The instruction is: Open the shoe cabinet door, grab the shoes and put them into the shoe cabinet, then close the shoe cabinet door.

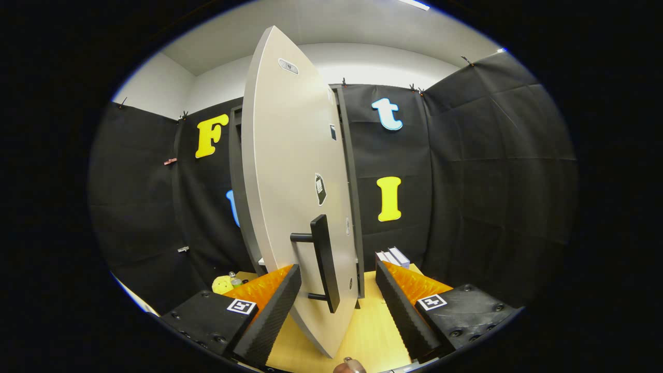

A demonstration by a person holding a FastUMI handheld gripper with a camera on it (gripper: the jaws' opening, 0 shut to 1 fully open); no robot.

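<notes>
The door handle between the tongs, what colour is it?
Black, seen best in the gripper view: the handle stands on the pale grey door.

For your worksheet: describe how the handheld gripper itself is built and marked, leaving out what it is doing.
The gripper has two long wedge-shaped fingers with finely ribbed inner faces. Each finger is mounted on a black block fastened with round screws, and each block carries a square black-and-white tag. The fingers are open, with the door handle standing between them. No cables are visible.

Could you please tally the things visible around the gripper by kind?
Cabinet door, between the open gripper fingers: 1
Door handle: 1
Yellow toy: 1
Small bottle: 1
White boxes: 2
Total: 6
</notes>
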